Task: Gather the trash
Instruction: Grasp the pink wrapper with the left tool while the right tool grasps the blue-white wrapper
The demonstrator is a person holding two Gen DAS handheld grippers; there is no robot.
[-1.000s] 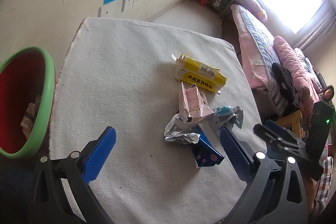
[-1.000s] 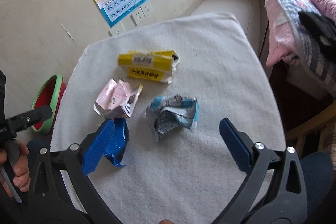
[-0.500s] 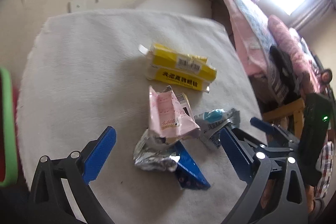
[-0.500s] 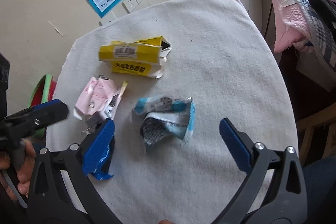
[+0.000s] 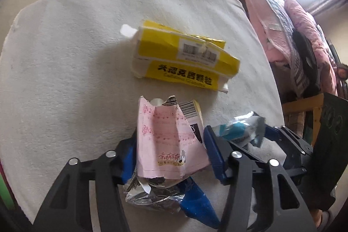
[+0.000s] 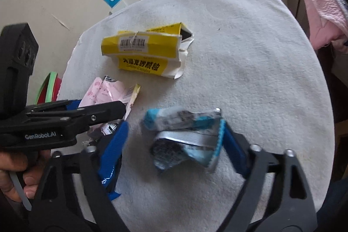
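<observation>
Both tongs tipped down over the trash, jaws closing.

My left tongs (image 5: 171, 150) point steeply down and straddle the pink wrapper (image 5: 169, 140), jaws closing; whether the pads press on it I cannot tell. My right tongs (image 6: 174, 140) angle down around the blue wrapper (image 6: 184, 136), jaws closing, left pad clear of it. The yellow box (image 6: 148, 51) lies beyond on the white surface (image 6: 250, 58). A second ago both tongs stood wide and higher; now they sit lower and narrower, the trash larger in view.
</observation>
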